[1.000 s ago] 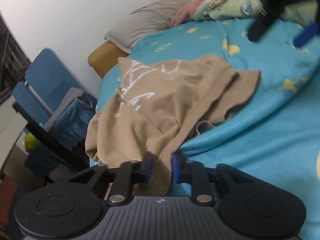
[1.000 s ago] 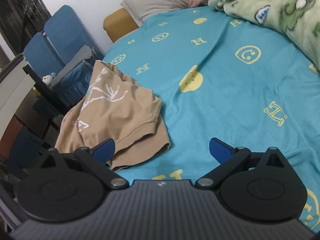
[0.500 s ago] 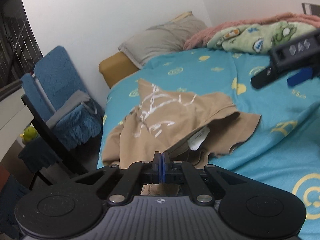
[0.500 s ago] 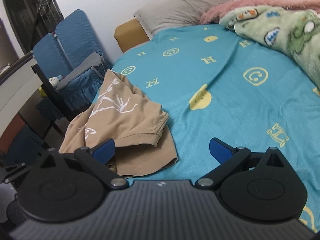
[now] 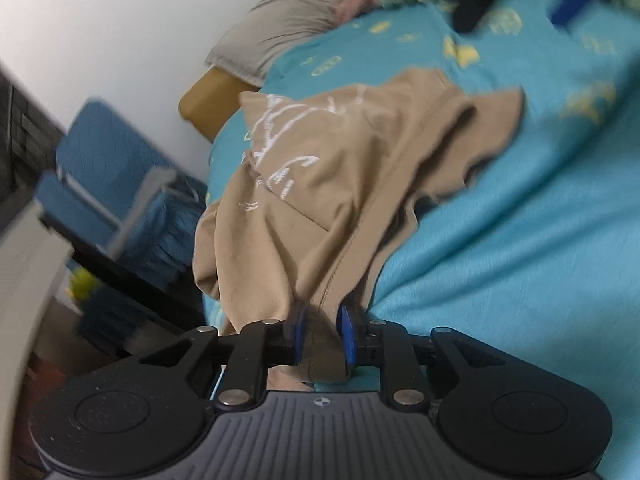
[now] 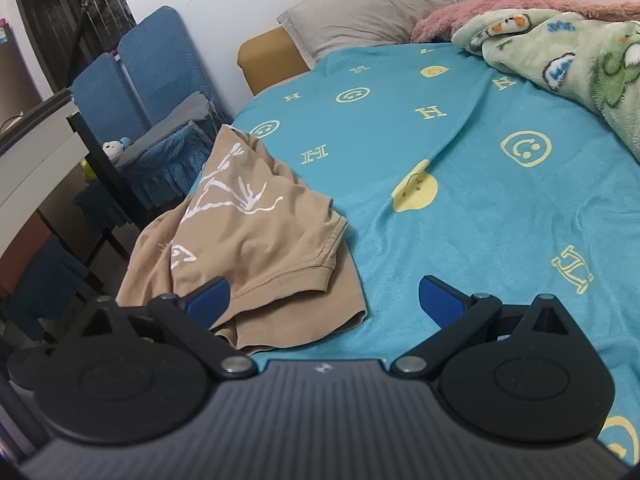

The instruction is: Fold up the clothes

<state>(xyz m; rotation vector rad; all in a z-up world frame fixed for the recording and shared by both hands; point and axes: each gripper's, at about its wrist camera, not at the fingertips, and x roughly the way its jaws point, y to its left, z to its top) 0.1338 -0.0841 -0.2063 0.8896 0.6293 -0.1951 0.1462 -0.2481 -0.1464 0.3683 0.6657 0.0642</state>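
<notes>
Only the left wrist view shows the grip: the left tongs (image 5: 320,334), at lower centre, pinch a bunched hem of the tan T-shirt (image 5: 340,168), cloth filling the narrow gap between the blue pads. The right wrist view shows what that one blurs — the shirt (image 6: 248,240) heaped crumpled at the left edge of the bed (image 6: 480,208), white print upward, with the right tongs (image 6: 322,300) spread wide above it, holding nothing. Half a second ago the left pads met with no cloth between them; now fabric sits between them. The bed wears a turquoise sheet with yellow smileys; a grey pillow (image 6: 376,12) and green blanket (image 6: 560,52) lie at the top — a blue chair (image 6: 136,76) stands at left.
</notes>
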